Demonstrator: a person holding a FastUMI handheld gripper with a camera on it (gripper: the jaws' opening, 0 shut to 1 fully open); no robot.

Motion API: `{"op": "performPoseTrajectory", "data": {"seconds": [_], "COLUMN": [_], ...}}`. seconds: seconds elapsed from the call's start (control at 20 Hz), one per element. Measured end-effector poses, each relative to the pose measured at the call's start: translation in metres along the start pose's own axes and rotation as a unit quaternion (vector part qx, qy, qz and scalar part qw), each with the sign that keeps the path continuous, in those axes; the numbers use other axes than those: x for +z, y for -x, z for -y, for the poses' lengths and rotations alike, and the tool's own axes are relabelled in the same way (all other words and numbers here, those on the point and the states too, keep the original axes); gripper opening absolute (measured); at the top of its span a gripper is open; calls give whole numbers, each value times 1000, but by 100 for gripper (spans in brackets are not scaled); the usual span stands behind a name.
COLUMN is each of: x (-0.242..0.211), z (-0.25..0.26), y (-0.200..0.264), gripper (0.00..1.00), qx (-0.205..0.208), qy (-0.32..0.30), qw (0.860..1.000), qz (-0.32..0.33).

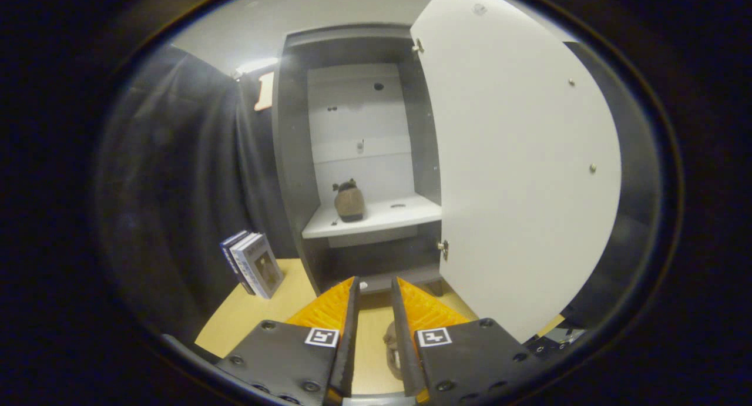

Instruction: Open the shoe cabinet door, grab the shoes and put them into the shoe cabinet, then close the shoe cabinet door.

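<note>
The grey shoe cabinet [292, 159] stands ahead on a wooden table, its white door [517, 177] swung wide open to the right. One brown shoe [349, 201] sits on the left of the white shelf [388, 218] inside. My gripper [376, 282] points at the cabinet's base; its orange fingers [329, 306] stand a narrow gap apart with nothing pressed between them. Through that gap, low by the right finger, part of a second brown shoe [391, 350] shows on the table below; the finger hides the rest of it.
A few books [252, 264] lean upright on the table [247, 318] left of the cabinet. Black cloth hangs behind and to the left. The open door's edge reaches close to my right finger.
</note>
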State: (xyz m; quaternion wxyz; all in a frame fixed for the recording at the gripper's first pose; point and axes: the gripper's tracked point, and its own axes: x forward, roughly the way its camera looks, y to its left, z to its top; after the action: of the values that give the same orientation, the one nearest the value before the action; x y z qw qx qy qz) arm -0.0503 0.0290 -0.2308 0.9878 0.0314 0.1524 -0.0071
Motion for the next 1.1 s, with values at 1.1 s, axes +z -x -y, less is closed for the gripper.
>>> {"op": "performPoseTrajectory", "data": {"seconds": [1.1], "x": [-278], "z": [26], "y": [-133], "gripper": [35], "qx": [-26], "qy": [27], "qw": [974], "qz": [-225]}}
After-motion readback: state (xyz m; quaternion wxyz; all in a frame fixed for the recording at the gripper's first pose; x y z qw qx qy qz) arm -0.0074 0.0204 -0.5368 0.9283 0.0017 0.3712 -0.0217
